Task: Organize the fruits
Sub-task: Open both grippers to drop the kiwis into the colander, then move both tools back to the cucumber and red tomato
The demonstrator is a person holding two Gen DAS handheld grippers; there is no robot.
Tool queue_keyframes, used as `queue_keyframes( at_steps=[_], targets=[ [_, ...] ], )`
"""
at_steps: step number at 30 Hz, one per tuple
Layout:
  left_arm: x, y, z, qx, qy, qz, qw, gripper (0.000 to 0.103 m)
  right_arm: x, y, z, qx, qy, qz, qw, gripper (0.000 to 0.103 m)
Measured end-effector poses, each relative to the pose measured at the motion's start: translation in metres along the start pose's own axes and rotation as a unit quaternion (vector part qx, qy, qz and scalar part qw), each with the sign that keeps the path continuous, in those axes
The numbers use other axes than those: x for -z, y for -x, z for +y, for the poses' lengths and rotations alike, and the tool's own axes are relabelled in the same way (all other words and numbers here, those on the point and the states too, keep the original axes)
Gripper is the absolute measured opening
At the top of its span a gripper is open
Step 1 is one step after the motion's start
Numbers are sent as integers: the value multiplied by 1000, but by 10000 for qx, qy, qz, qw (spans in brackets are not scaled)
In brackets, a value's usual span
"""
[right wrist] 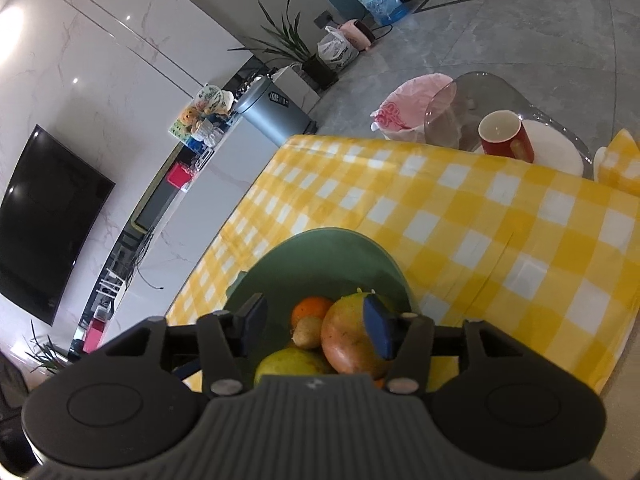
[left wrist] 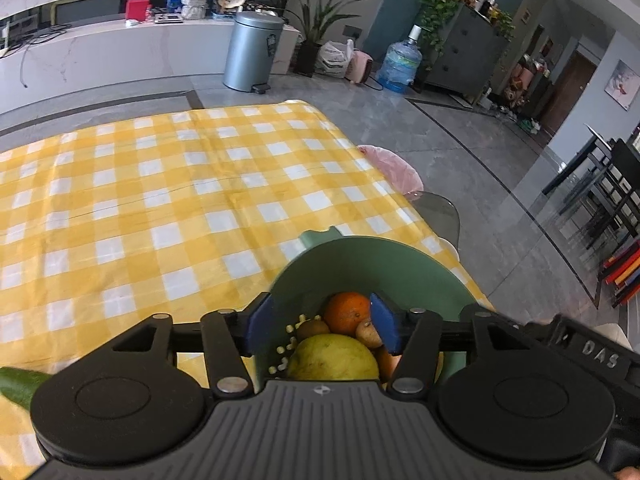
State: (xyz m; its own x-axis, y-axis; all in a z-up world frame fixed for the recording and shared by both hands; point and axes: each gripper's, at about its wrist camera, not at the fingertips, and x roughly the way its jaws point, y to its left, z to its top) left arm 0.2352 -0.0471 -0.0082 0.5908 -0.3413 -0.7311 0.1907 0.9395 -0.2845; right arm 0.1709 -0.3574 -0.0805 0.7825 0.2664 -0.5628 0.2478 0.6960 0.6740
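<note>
A green bowl [left wrist: 360, 264] stands on the yellow checked tablecloth [left wrist: 160, 208] near its right edge. It holds an orange [left wrist: 347, 312], a kiwi [left wrist: 313, 329], a yellow-green pear [left wrist: 334, 360] and a small brown fruit [left wrist: 368, 334]. My left gripper [left wrist: 320, 326] is open just above the fruit. In the right wrist view the same bowl [right wrist: 320, 256] holds the orange [right wrist: 311, 309], kiwi [right wrist: 308, 332], pear [right wrist: 292, 364] and a red-green mango [right wrist: 348, 340]. My right gripper [right wrist: 316, 326] is open over the bowl, its right pad against the mango.
A green cucumber [left wrist: 18, 384] lies on the cloth at the left. A red mug [right wrist: 506, 136] and a white plate [right wrist: 556, 152] sit on a glass side table beyond the table edge. A pink-lined bin [right wrist: 408, 104] stands on the floor.
</note>
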Motion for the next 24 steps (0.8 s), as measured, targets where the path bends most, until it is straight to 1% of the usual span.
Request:
queue_keyframes(
  at_steps=[1,2,4,5,6,7,8,10,17,19,22,24],
  targets=[
    [1,3,3,-34,57,-1,10000,72,0,1,1,-1,8,-27,10000,67],
    [2,7,5,-51,96,10,9999,74,0,4,2,6,19,-77,10000,75],
    [4,14,10,-34,151,23,9999,77,0,8,5,35,45,-165,9998,80],
    [5,18,12,-24,165,30,9999,79,0,9,6,37,57,-188,9998,84],
    [6,21,14,-22,172,38,9998,83,0,10,7,36,53,-209,9998,88],
    [7,25,16,-25,165,54,9998,86,0,11,8,39,46,-218,9997,95],
    [8,29,18,-27,142,76,9999,86,0,10,9,35,51,-215,9998,97],
    [9,37,20,-40,87,159,9998,88,1,10,13,32,108,-157,9998,99],
    [25,75,38,-208,61,263,9994,89,13,2,43,114,635,163,9978,99],
    [30,88,47,-276,84,258,9993,89,18,-6,51,93,776,420,9961,99],
    [37,110,61,-473,200,265,9983,89,31,-18,67,46,1107,830,9904,99],
    [40,124,71,-593,342,248,9973,89,38,-19,78,73,1268,925,9876,99]
  ],
)
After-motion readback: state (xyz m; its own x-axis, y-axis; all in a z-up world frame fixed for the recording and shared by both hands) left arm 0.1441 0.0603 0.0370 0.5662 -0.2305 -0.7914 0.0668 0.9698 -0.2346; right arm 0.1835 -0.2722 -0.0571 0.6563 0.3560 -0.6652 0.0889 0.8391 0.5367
